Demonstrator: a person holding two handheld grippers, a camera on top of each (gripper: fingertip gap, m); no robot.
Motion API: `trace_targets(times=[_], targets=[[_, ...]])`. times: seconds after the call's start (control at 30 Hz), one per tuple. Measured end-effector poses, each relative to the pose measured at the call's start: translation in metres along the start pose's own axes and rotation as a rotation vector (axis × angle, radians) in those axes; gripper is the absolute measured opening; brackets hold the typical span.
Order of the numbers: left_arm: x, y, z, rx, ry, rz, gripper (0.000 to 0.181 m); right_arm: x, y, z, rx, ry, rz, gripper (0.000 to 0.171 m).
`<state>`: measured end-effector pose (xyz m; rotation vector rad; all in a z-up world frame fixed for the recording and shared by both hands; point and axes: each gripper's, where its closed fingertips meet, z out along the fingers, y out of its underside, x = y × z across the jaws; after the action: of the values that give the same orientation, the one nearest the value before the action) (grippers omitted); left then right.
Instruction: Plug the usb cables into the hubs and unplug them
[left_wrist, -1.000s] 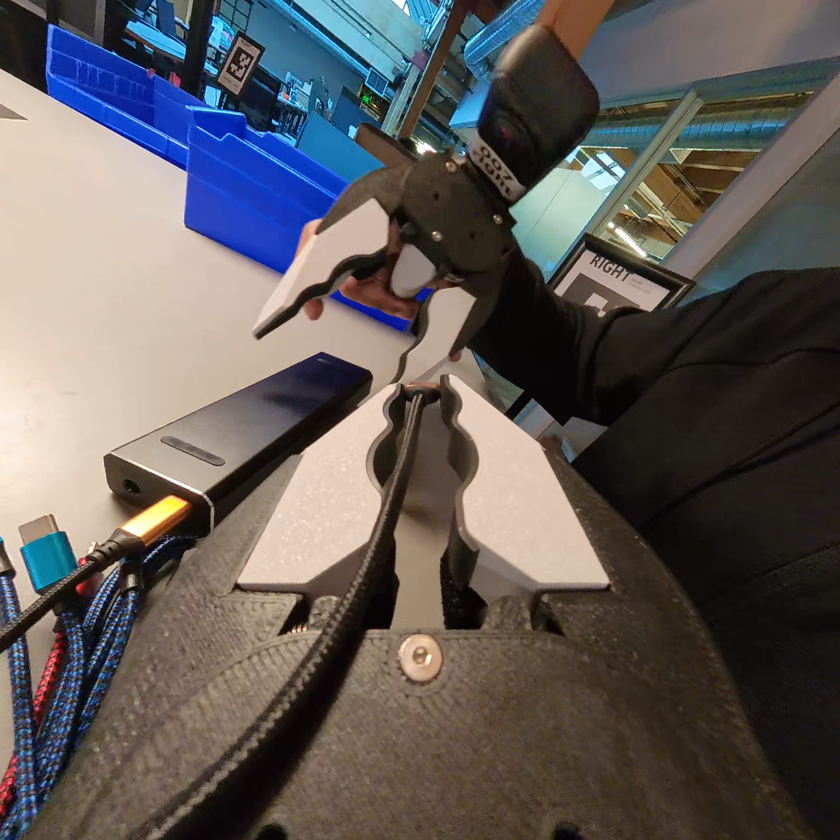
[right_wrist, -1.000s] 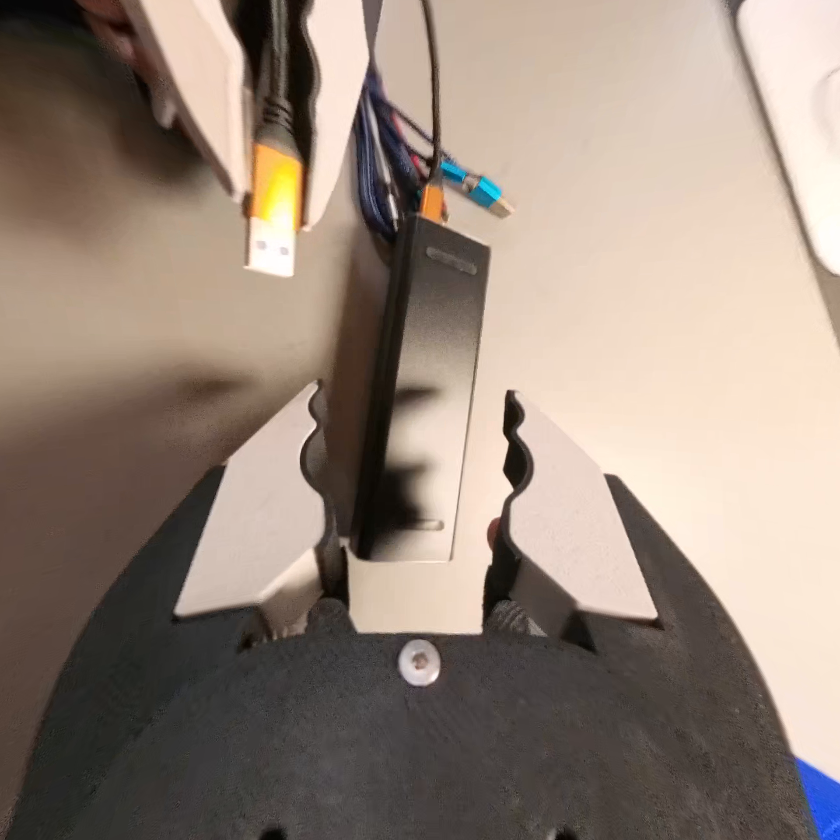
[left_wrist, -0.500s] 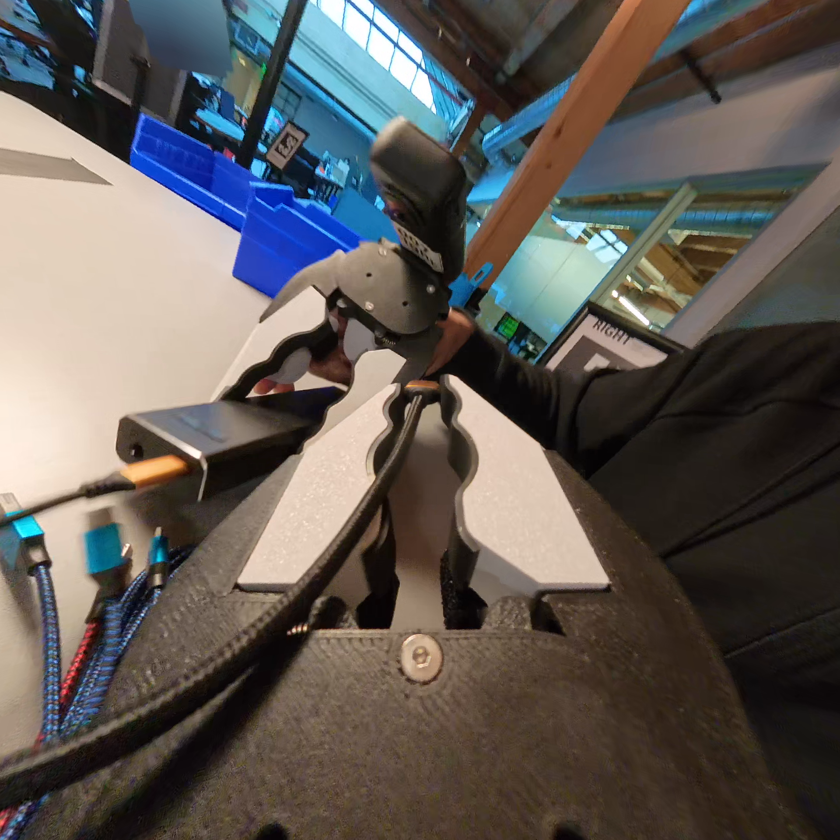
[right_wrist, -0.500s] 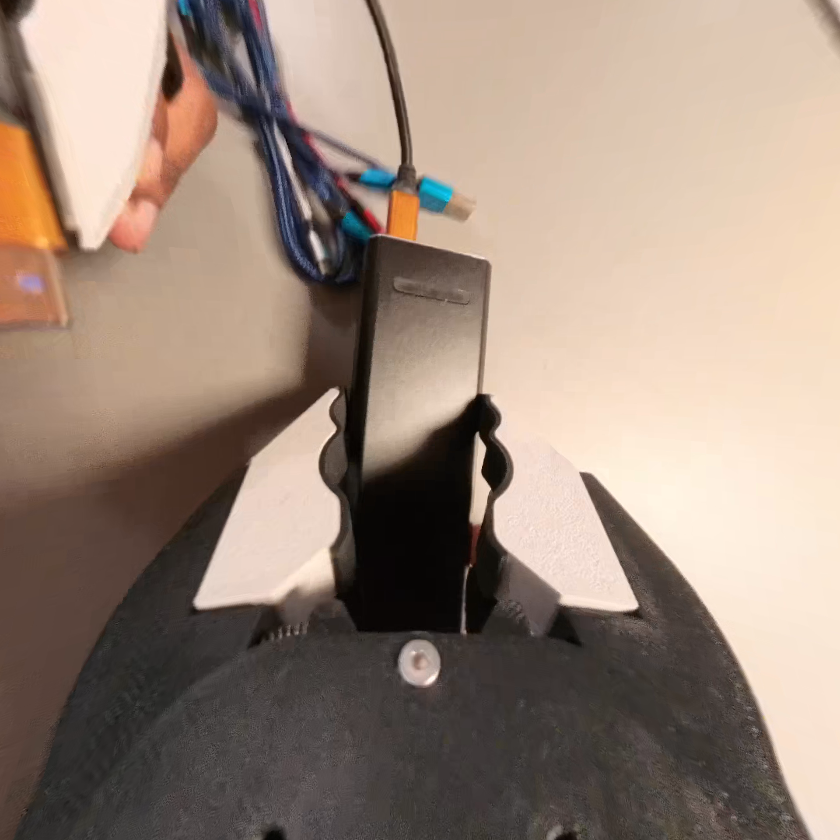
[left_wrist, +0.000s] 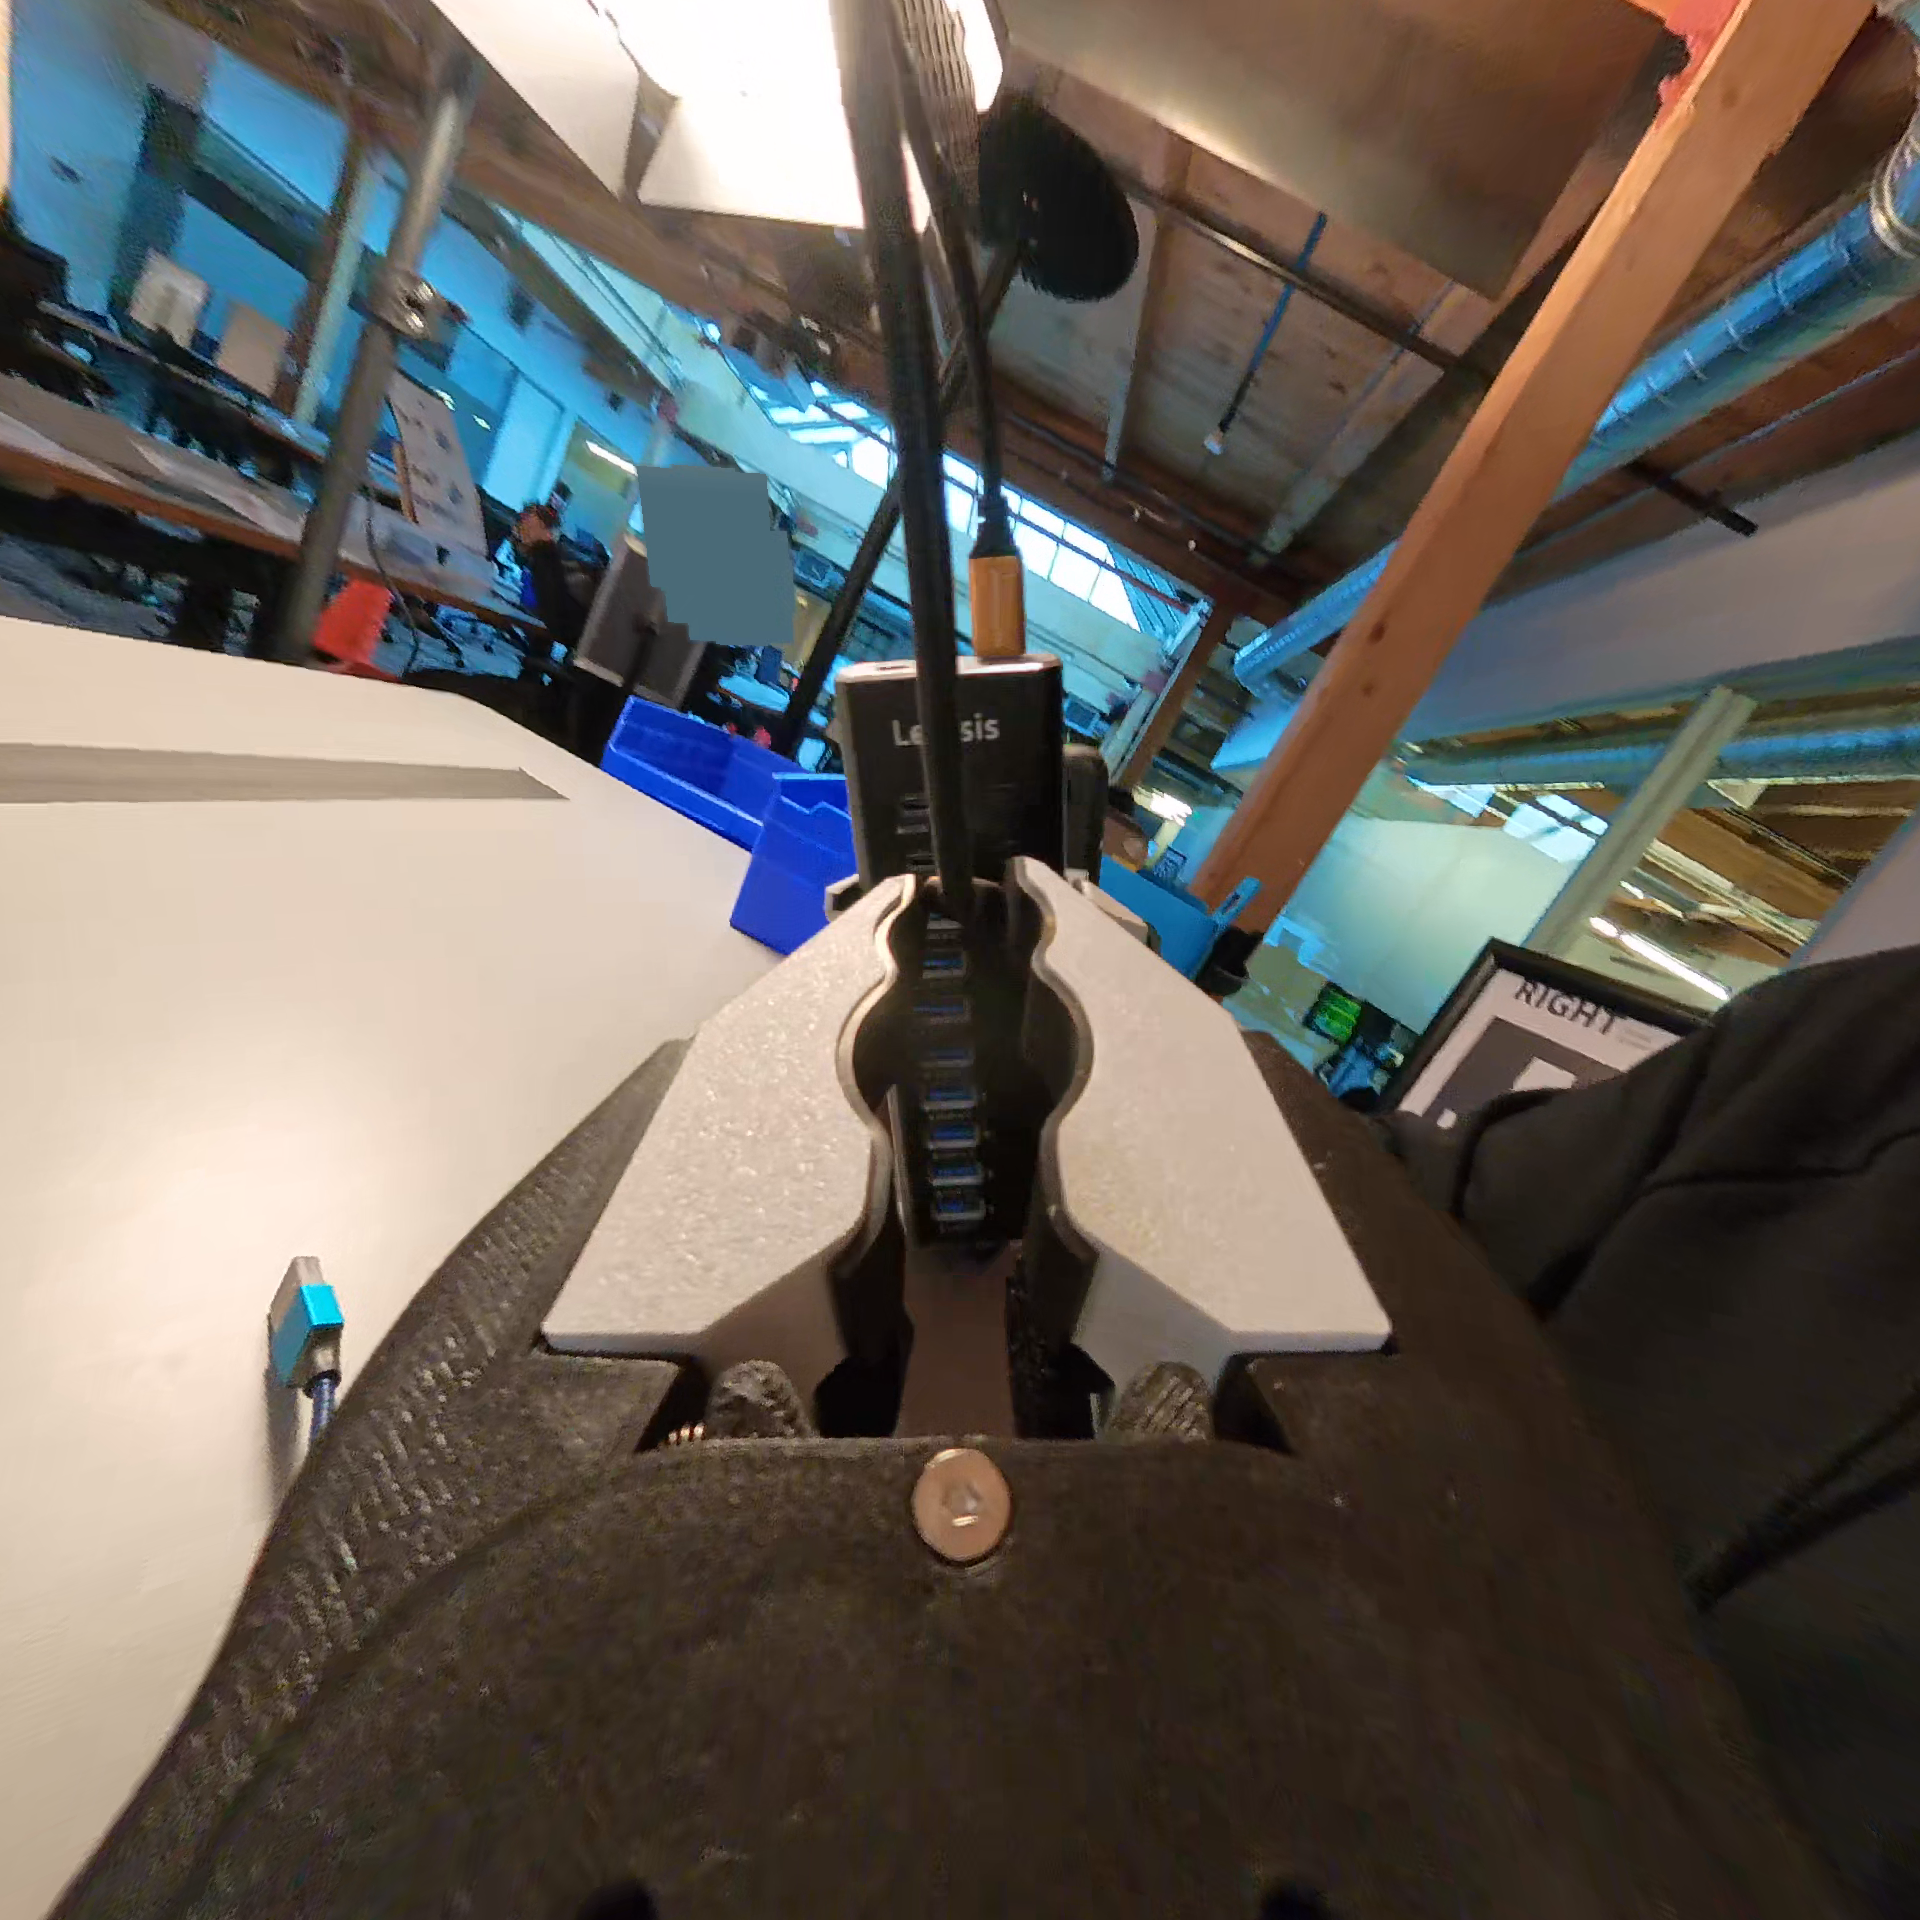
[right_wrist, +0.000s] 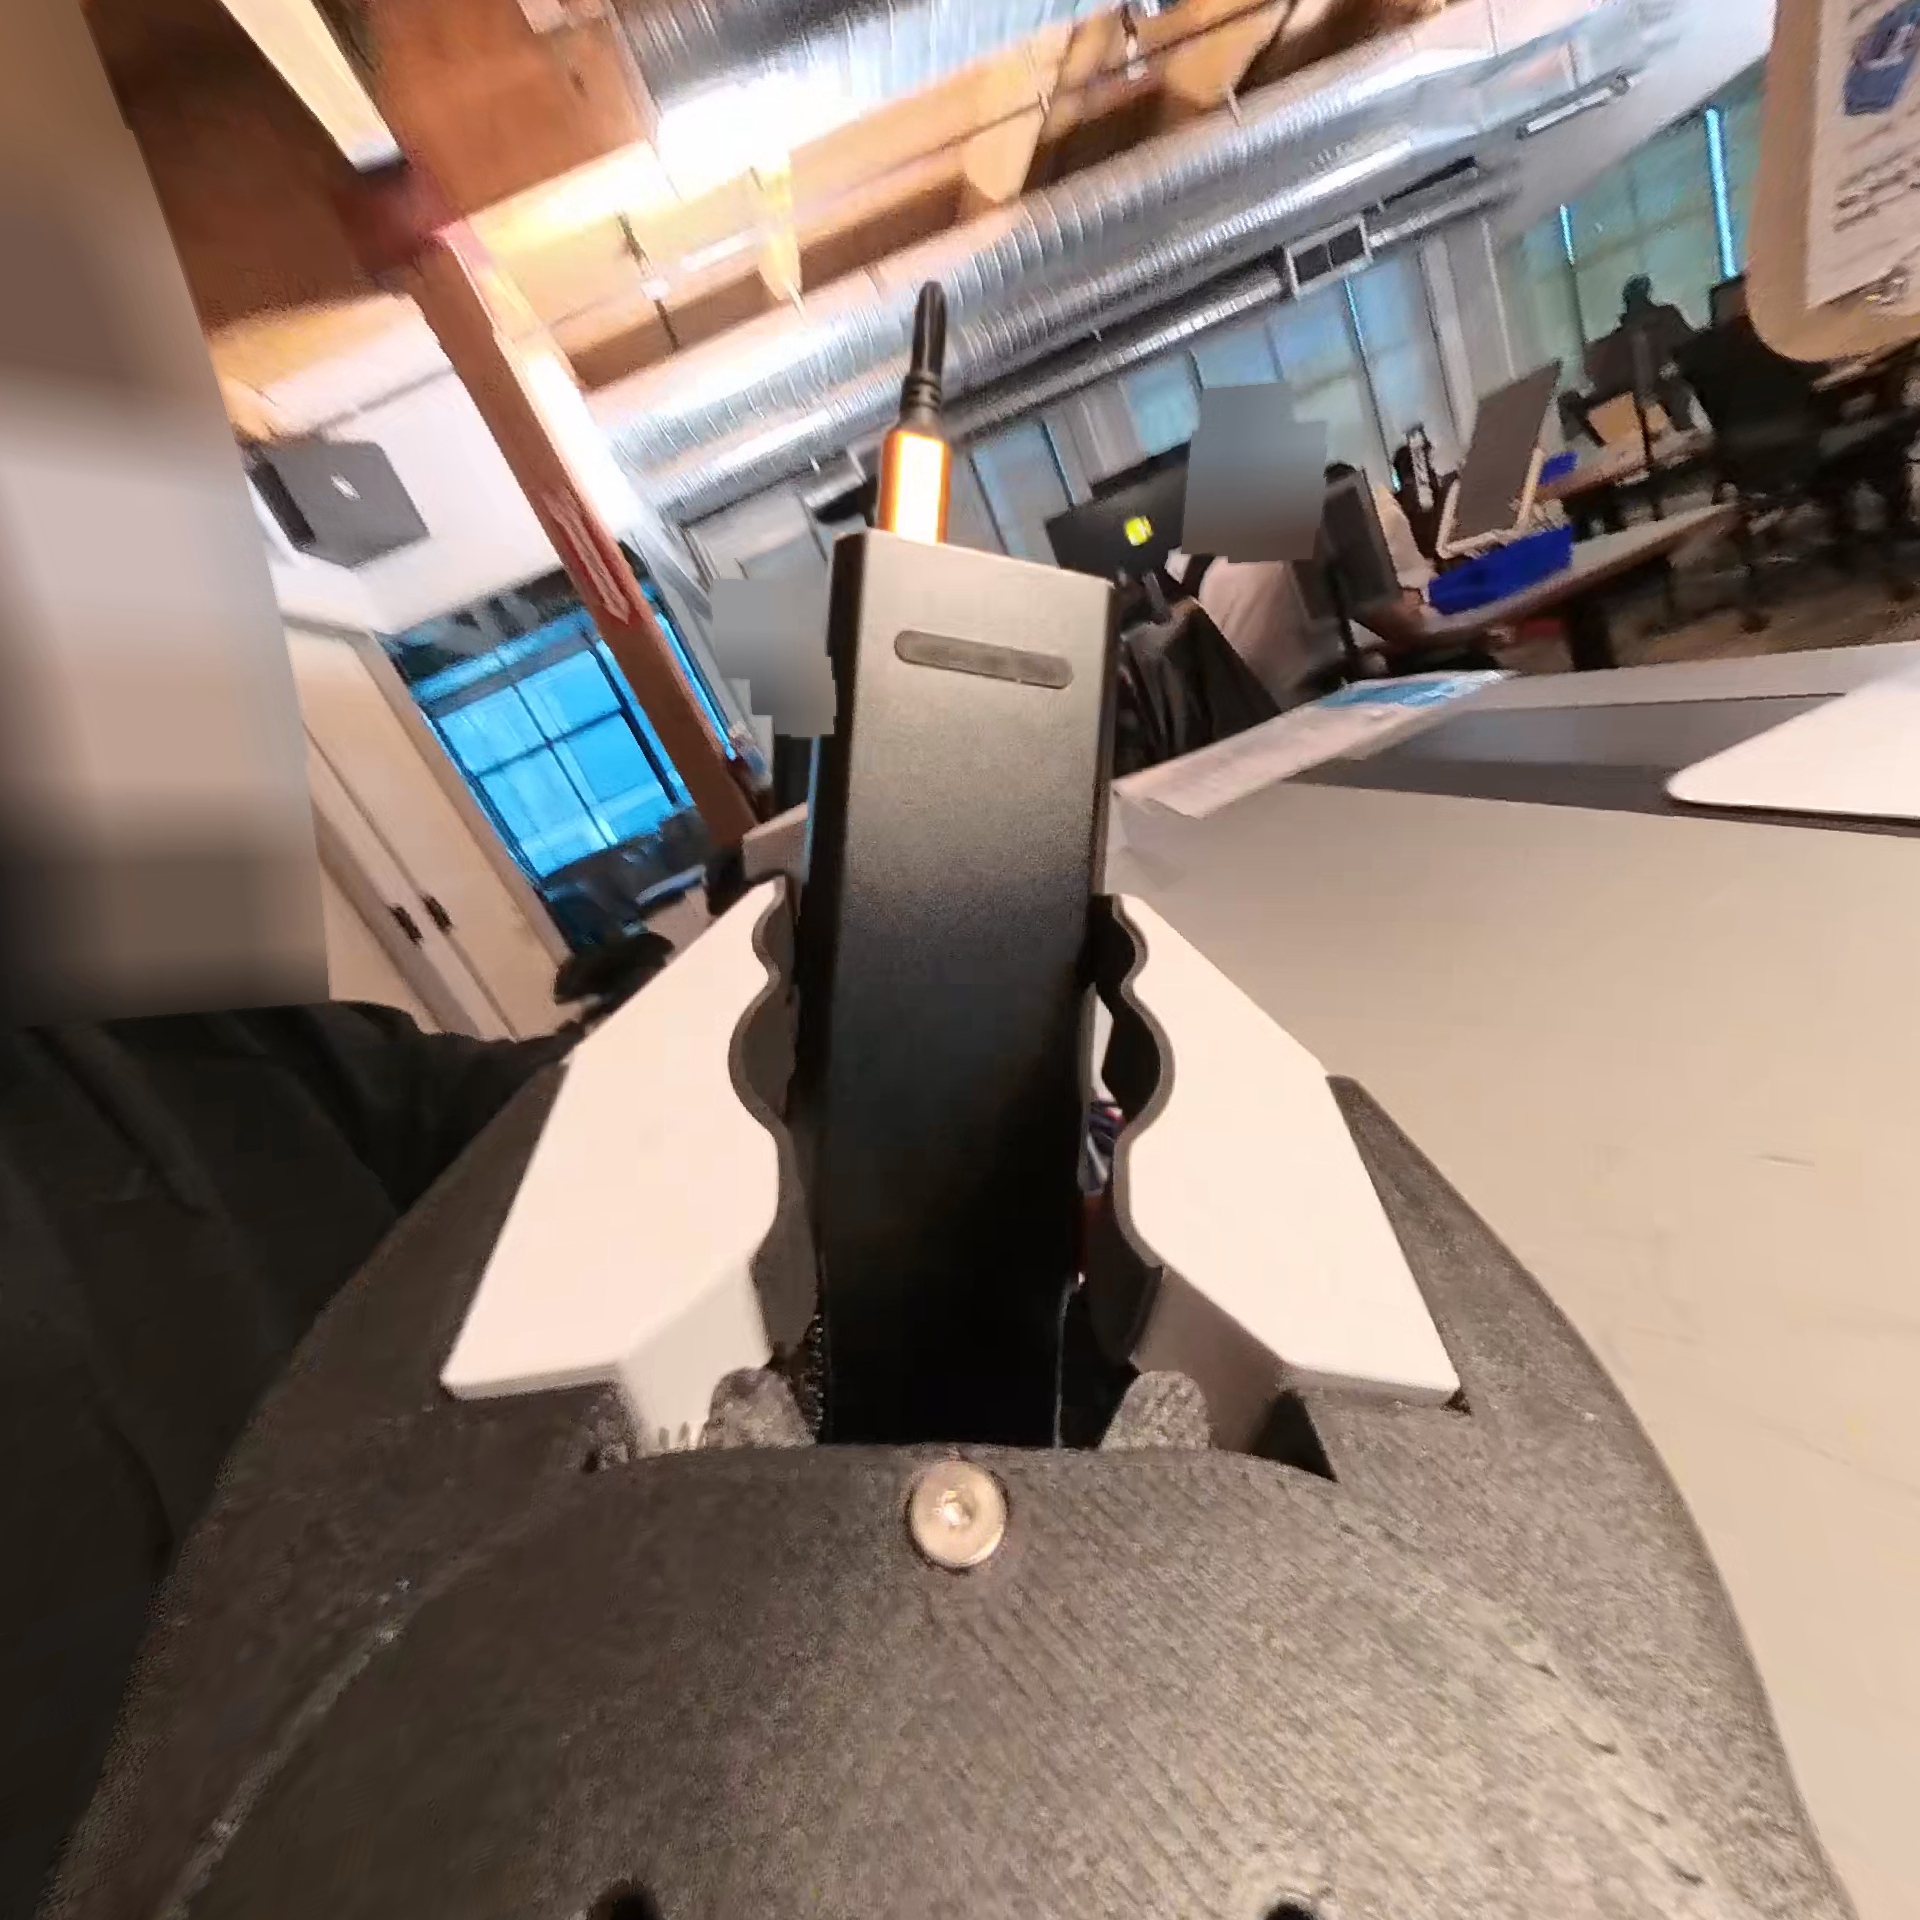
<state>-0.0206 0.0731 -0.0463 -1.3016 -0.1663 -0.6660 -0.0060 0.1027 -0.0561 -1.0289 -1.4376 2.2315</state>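
Observation:
My right gripper (right_wrist: 945, 904) is shut on the black USB hub (right_wrist: 956, 831) and holds it upright, off the table. An orange plug (right_wrist: 912, 488) with a black cable sits in the hub's top end. In the left wrist view the hub (left_wrist: 951, 727) stands right in front of my left gripper (left_wrist: 968, 878), its row of blue ports (left_wrist: 951, 1091) showing between the fingers. The left gripper is shut on a black braided cable (left_wrist: 914, 520) that runs up from its tips. Its plug is hidden at the tips; I cannot tell if it is in a port.
A loose blue-tipped cable plug (left_wrist: 307, 1320) lies on the white table (left_wrist: 312, 987). Blue bins (left_wrist: 727, 769) stand at the table's far edge. A framed sign (left_wrist: 1558, 1039) and a person's black sleeve (left_wrist: 1714, 1195) are on the right. A white flat object (right_wrist: 1818, 769) lies far right. My right fingertips sit around 4 cm from my left ones.
The right gripper closed on the hub, lifted it off the table and turned it upright. The left gripper, still on the black cable, came up against the hub's port side.

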Motion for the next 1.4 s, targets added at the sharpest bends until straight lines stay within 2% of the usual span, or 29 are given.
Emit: trace_targets(times=[0.2,0.3,0.63,0.9,1.23,1.4], targets=[[0.010,-0.002,0.001,0.132,0.015,-0.091,0.017,-0.023,0.003,0.016,0.079,-0.087,0.021,0.057],[0.009,0.000,0.000,0.144,0.011,-0.122,0.017,-0.028,-0.002,0.015,0.112,-0.112,0.022,0.057],[0.014,0.004,0.001,0.220,0.013,-0.152,0.017,-0.030,-0.005,0.017,0.146,-0.100,0.009,0.058],[0.009,0.005,-0.003,0.281,-0.027,-0.152,0.017,-0.027,0.003,0.022,0.107,-0.036,-0.070,0.059],[0.011,0.008,0.001,0.181,-0.070,0.056,0.018,-0.025,0.016,0.025,0.014,0.006,-0.161,0.058],[0.008,0.013,0.005,0.057,-0.047,0.104,0.018,-0.020,0.021,0.022,-0.057,0.054,-0.229,0.058]])
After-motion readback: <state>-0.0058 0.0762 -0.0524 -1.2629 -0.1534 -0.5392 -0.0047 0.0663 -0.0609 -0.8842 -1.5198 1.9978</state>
